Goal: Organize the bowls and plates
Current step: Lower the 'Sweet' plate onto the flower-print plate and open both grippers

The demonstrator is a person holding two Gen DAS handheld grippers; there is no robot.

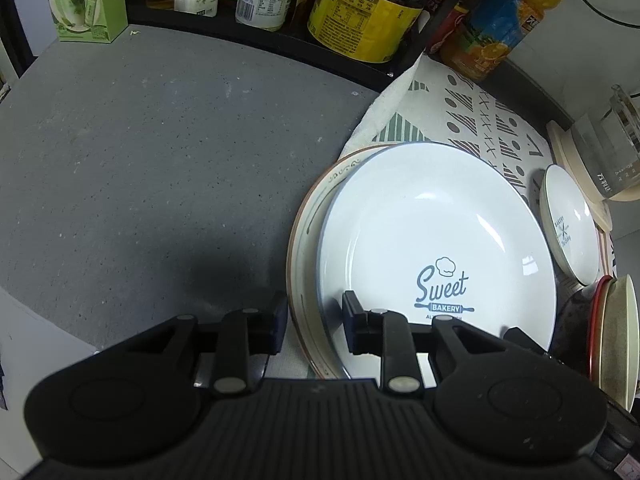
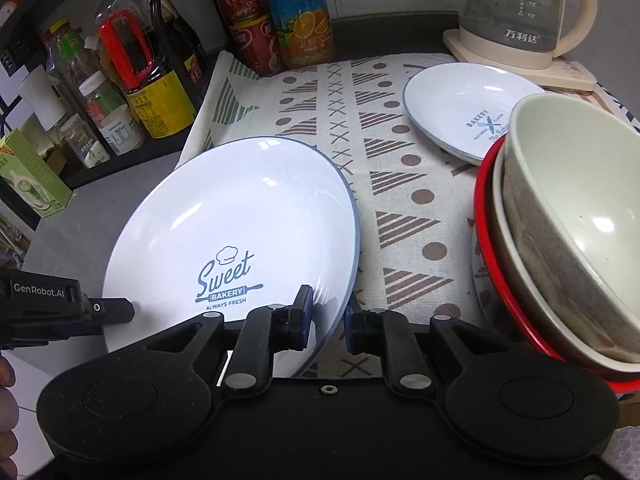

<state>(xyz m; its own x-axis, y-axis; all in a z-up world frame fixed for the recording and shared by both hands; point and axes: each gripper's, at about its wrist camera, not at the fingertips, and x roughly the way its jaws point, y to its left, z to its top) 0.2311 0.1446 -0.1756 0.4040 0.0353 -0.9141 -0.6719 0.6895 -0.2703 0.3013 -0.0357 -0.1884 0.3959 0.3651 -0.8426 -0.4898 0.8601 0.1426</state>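
A white "Sweet Bakery" plate [image 1: 436, 236] lies on a larger brown-rimmed plate [image 1: 310, 236], both part on a patterned cloth [image 1: 492, 120]. My left gripper [image 1: 314, 324] straddles the near left rims of both plates, its jaws apart and not closed on them. My right gripper [image 2: 328, 320] straddles the same white plate's [image 2: 236, 240] right rim, jaws slightly apart. A smaller white plate [image 2: 460, 108] lies at the back right. Stacked bowls [image 2: 568, 216], cream inside a red-rimmed one, stand at the right.
A rack of bottles and jars [image 2: 132, 80] lines the back left. A glass kettle [image 2: 516, 8] stands on its base at the back right. A green carton [image 1: 86, 0] stands on the grey counter [image 1: 140, 152] left of the plates.
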